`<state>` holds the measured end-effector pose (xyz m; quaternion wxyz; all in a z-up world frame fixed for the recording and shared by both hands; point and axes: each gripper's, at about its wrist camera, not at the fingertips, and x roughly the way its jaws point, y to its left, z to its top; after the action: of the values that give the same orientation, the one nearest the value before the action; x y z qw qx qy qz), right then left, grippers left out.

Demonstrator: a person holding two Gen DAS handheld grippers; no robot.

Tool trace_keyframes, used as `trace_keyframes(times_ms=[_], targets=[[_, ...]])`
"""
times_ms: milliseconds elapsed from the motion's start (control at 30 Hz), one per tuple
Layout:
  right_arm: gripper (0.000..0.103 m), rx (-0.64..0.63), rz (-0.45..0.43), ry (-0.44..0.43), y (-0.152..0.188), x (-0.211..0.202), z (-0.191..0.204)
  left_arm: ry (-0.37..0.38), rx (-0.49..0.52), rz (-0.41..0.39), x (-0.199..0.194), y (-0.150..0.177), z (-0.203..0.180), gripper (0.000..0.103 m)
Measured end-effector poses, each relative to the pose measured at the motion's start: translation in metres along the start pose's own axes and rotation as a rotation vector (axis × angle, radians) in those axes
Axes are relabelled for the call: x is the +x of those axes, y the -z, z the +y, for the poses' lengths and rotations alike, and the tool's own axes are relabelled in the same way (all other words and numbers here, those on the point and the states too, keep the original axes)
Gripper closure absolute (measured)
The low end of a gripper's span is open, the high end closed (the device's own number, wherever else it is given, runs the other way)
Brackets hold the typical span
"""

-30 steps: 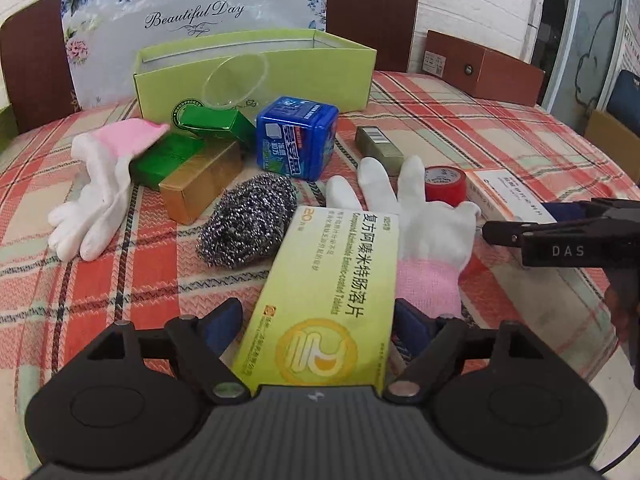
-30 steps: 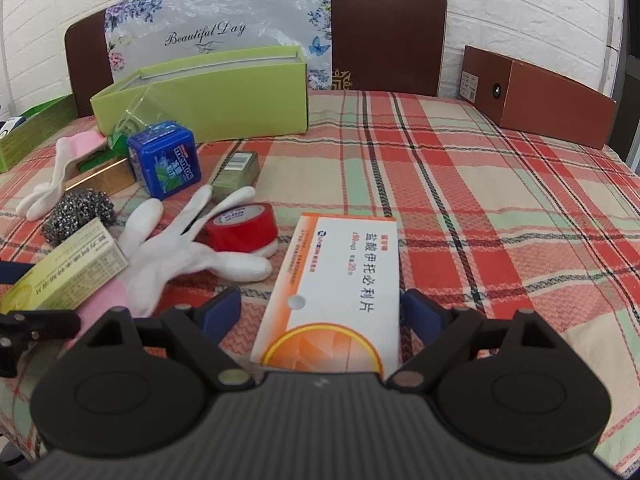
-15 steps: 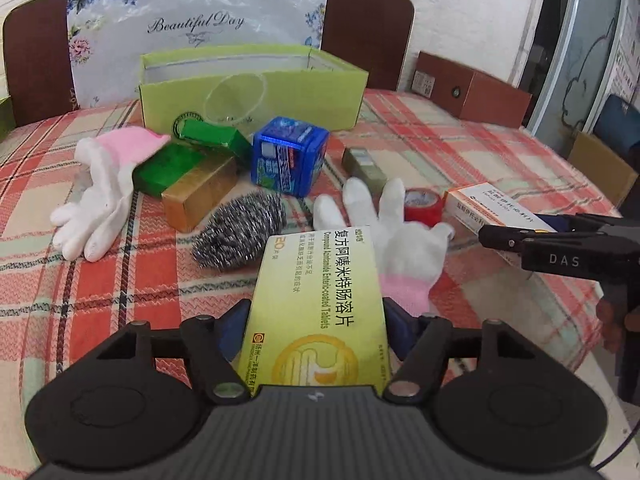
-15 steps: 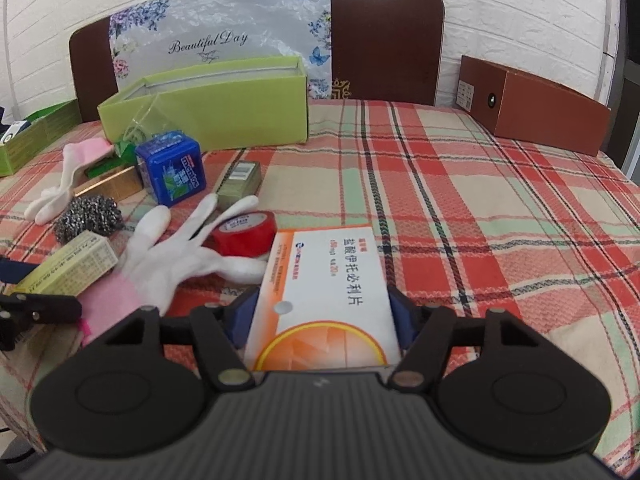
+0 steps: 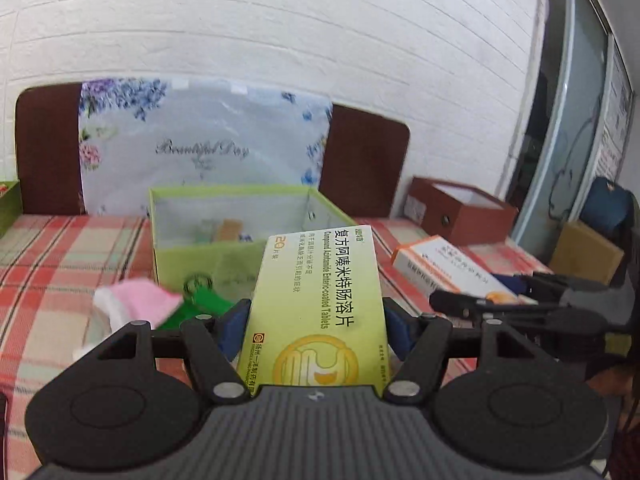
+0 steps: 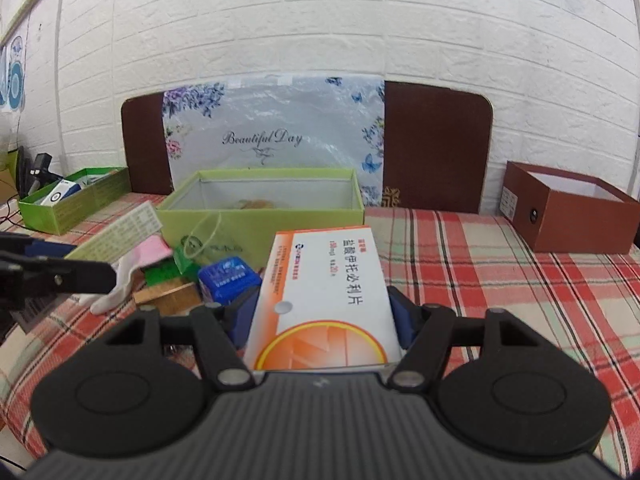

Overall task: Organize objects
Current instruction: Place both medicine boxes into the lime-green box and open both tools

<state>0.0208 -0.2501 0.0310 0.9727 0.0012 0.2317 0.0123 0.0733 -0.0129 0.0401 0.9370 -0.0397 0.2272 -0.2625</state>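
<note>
My left gripper (image 5: 314, 330) is shut on a yellow-green medicine box (image 5: 320, 300) and holds it in the air, pointing at the open light-green bin (image 5: 240, 232). My right gripper (image 6: 322, 316) is shut on a white-and-orange medicine box (image 6: 326, 292), also lifted, facing the same green bin (image 6: 264, 220). The right gripper and its box show at the right of the left wrist view (image 5: 448, 268). The left gripper shows at the left edge of the right wrist view (image 6: 56, 276).
A pink-cuffed white glove (image 6: 132, 264), green boxes (image 6: 164, 270), a gold box (image 6: 168, 296) and a blue box (image 6: 228, 280) lie before the bin on the plaid tablecloth (image 6: 500, 280). A brown box (image 6: 568, 208) stands at the right, a green tray (image 6: 72, 200) at the left.
Both grippers have lifted their medicine boxes off the table and tilted up toward the green bin. The table items have dropped lower in both views.
</note>
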Motion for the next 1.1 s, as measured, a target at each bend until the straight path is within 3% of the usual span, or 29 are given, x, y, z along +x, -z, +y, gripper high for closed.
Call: trace_keyframes(times_ms=[167,467,700,900,933,967,1000,1033,1100], targets=[[0.037,0.008,-0.027,-0.045,-0.033,0.032,0.0,-0.021,-0.042,-0.028,0.031,-0.035,0.01,0.032],[0.037,-0.056,-0.039,0.008,-0.078,0.123,0.003,-0.062,-0.176,-0.002,0.123,-0.086,0.035,0.032],[0.037,-0.064,0.007,0.024,-0.09,0.2,-0.005,-0.104,-0.139,0.02,0.187,-0.104,0.046,0.032],[0.037,-0.025,0.021,0.008,-0.091,0.243,-0.015,-0.134,-0.101,0.033,0.217,-0.102,0.055,0.031],[0.036,-0.027,0.017,0.0,-0.09,0.249,-0.016,-0.141,-0.099,0.027,0.218,-0.1,0.056,0.028],[0.034,-0.034,0.014,-0.009,-0.088,0.254,-0.016,-0.158,-0.094,0.033,0.22,-0.099,0.057,0.017],[0.023,-0.049,0.013,-0.017,-0.087,0.257,-0.015,-0.174,-0.09,0.041,0.219,-0.098,0.058,0.013],[0.013,-0.067,0.006,-0.01,-0.084,0.257,-0.012,-0.186,-0.086,0.037,0.217,-0.097,0.059,0.011],[0.006,-0.092,-0.022,0.008,-0.08,0.253,-0.009,-0.18,-0.081,0.027,0.211,-0.096,0.061,0.011]])
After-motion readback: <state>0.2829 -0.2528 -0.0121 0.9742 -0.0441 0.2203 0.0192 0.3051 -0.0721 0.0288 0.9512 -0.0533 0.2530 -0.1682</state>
